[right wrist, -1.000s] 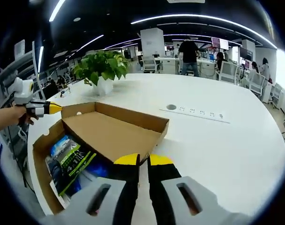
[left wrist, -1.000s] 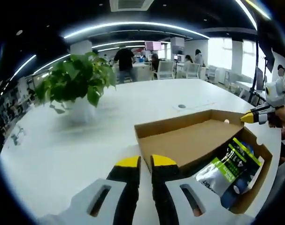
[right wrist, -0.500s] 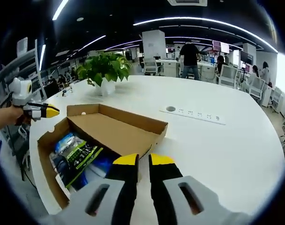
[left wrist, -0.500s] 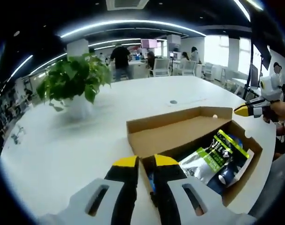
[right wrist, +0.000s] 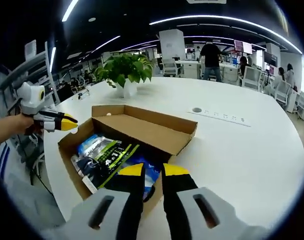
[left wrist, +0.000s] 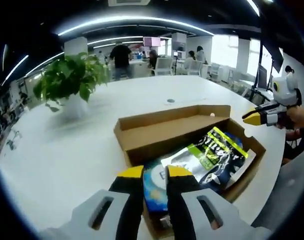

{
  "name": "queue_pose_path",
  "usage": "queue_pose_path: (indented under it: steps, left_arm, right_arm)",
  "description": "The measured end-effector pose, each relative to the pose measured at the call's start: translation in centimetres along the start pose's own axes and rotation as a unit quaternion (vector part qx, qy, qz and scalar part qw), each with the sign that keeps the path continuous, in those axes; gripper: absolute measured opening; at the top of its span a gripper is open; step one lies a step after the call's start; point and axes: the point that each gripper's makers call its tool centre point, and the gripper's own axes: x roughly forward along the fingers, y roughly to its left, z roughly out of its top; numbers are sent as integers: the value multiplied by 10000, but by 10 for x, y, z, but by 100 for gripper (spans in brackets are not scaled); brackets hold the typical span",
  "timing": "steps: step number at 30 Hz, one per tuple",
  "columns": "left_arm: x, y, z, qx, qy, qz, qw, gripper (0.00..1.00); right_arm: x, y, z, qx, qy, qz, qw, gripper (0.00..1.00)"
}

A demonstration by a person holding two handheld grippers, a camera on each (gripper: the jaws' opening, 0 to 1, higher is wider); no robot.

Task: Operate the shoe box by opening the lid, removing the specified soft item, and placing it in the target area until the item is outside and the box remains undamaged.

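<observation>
You work over a broad white table [left wrist: 56,150] in an open office. The shoe box [left wrist: 141,145] lies near its edge, its lid [right wrist: 152,131] folded back flat on the far side, so the inside is exposed for reaching in. The soft item, a green-and-black packet [left wrist: 212,150], lies in the box on top of blue packaging [left wrist: 154,182].

Your left gripper [left wrist: 155,173] sits at the near wall of the box, jaws nearly together with a narrow gap, gripping nothing. Your right gripper [right wrist: 146,170] points over the box's opposite side, jaws likewise close and empty.

A potted plant [left wrist: 69,82] stands well apart on the far left, and a power socket strip [right wrist: 224,117] lies beyond the lid. People sit and stand at distant desks. Nothing blocks the packet; only the box walls, I judge, ask care.
</observation>
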Motion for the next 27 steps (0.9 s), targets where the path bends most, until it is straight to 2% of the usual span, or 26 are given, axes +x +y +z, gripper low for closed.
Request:
queue_pose_path:
  steps: [10, 15, 27]
  left_arm:
    - [-2, -20, -18, 101, 263, -267, 9992, 20]
    - [-1, -25, -22, 115, 338, -357, 9987, 22]
    - [4, -27, -33, 209, 549, -508, 9970, 24]
  right_arm:
    - [9, 28, -10, 7, 307, 380, 9988, 18]
    - [20, 43, -17, -34, 600, 613, 9963, 20]
    - [42, 53, -29, 144, 1023, 766, 9917, 23]
